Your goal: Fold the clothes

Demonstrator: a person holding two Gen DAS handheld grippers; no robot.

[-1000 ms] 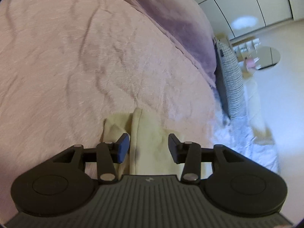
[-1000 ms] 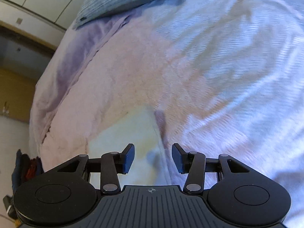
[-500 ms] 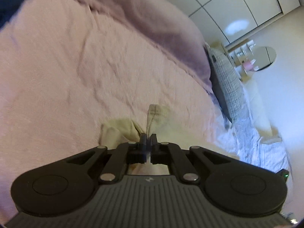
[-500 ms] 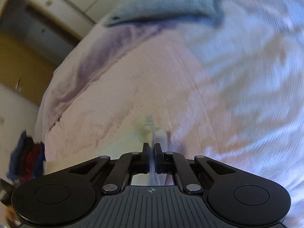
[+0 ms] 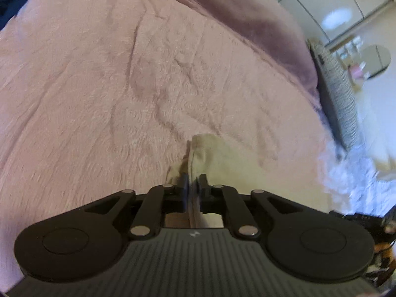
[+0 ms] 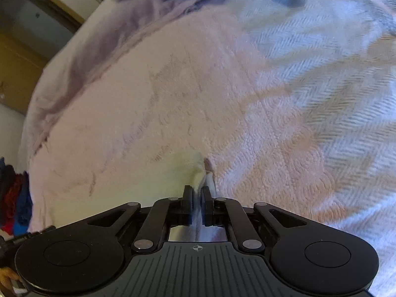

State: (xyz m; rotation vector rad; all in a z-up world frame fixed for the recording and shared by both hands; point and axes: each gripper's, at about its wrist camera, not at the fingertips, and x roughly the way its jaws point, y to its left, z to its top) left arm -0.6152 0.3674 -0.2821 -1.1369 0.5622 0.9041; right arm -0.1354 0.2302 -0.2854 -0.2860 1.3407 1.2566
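A pale cream garment point(image 5: 222, 163) lies on the pink bedspread point(image 5: 123, 86). My left gripper point(image 5: 192, 185) is shut on a raised fold of the garment, which sticks up just beyond the fingertips. In the right wrist view the same cream garment point(image 6: 158, 180) spreads to the left, and my right gripper point(image 6: 197, 196) is shut on its near corner. Most of the cloth under both grippers is hidden by their bodies.
A mauve blanket point(image 5: 247, 12) is bunched along the far side of the bed. A grey patterned pillow point(image 5: 339, 99) stands at the right, by a white herringbone cover point(image 6: 334, 74). Dark red and blue clothes point(image 6: 14, 198) lie at the left edge.
Both grippers were open over the cream garment a second ago. Both have shut on its edge and lifted it a little, pulling the cloth into a ridge.
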